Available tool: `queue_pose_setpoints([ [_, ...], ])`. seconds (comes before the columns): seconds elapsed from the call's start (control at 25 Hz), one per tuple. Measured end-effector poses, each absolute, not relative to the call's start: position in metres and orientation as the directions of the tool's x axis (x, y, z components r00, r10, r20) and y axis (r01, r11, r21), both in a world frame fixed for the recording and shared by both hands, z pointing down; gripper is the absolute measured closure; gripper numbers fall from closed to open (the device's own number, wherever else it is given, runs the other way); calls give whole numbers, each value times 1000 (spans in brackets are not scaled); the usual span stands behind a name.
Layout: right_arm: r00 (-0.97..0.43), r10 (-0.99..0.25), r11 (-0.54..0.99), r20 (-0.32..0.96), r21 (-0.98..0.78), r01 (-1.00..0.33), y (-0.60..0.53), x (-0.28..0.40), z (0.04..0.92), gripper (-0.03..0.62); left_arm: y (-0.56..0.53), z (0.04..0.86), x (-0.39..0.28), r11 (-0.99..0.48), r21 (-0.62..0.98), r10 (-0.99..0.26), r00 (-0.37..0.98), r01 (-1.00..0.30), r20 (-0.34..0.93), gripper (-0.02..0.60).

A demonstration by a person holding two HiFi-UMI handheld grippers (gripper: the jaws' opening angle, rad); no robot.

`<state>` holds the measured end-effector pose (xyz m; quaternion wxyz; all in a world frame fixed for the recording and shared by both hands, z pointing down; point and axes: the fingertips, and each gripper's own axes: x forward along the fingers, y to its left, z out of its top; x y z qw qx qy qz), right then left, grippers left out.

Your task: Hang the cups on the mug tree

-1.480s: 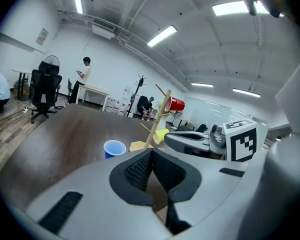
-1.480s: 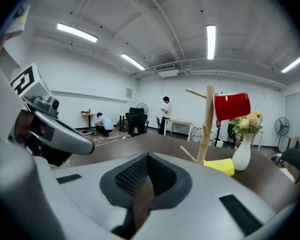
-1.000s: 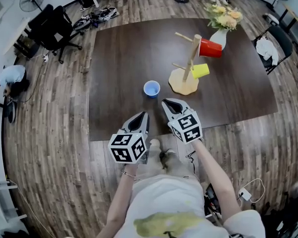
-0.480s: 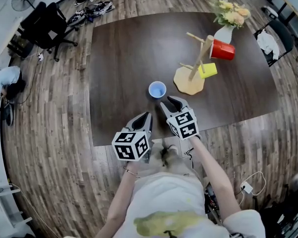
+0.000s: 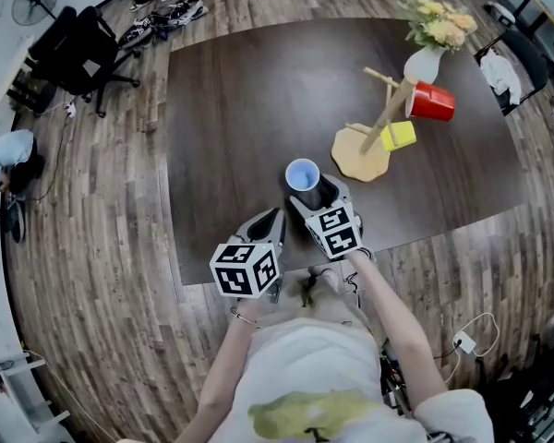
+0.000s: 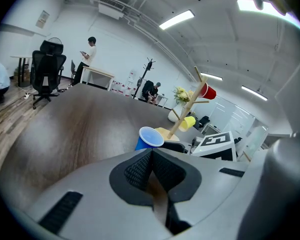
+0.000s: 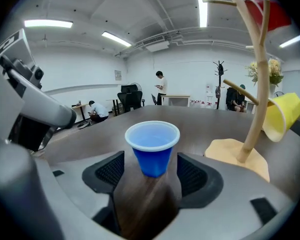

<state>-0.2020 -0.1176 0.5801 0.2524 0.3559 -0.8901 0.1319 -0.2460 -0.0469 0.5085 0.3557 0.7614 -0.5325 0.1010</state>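
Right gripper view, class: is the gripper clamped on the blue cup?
No: the right gripper's jaws have just been opening, and the blue cup stands between them, untouched.

The left tongs (image 5: 275, 216) and right tongs (image 5: 316, 192) are smooth grey shells with black ribbed pads (image 7: 110, 171), each bearing a cube (image 5: 245, 268) of black-and-white square markers. The person wears a pale top (image 5: 305, 363) with a yellow-green print (image 5: 305, 415) and a thin bracelet (image 5: 240, 322).

Three cups are showing: one blue cup (image 5: 302, 174), one red cup (image 5: 431, 101), one yellow cup (image 5: 399, 135); one mug tree (image 5: 360, 155) is standing, two of the cups hanging on it; one vase (image 5: 423, 63) of flowers (image 5: 439, 26) is standing; one table (image 5: 240, 90) is carrying them all; one fan (image 5: 34, 1) is standing on the floor (image 5: 92, 201).
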Motion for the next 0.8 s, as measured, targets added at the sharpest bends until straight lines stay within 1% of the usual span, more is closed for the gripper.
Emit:
queue_pose_setpoints([
  [0.28, -598, -591, 700, 541, -26, -714, -137, -214, 588, 273, -61, 514, -255, -191, 434, -725, 425, -880, 542, 566],
  [0.68, -584, -565, 694, 583, -47, -718, -141, -223, 595, 276, -76, 514, -259, -207, 430, -725, 433, -879, 535, 566],
  [0.8, -584, -562, 692, 586, -54, -720, -142, -223, 595, 289, -80, 513, -261, -212, 426, -729, 433, -880, 530, 566],
])
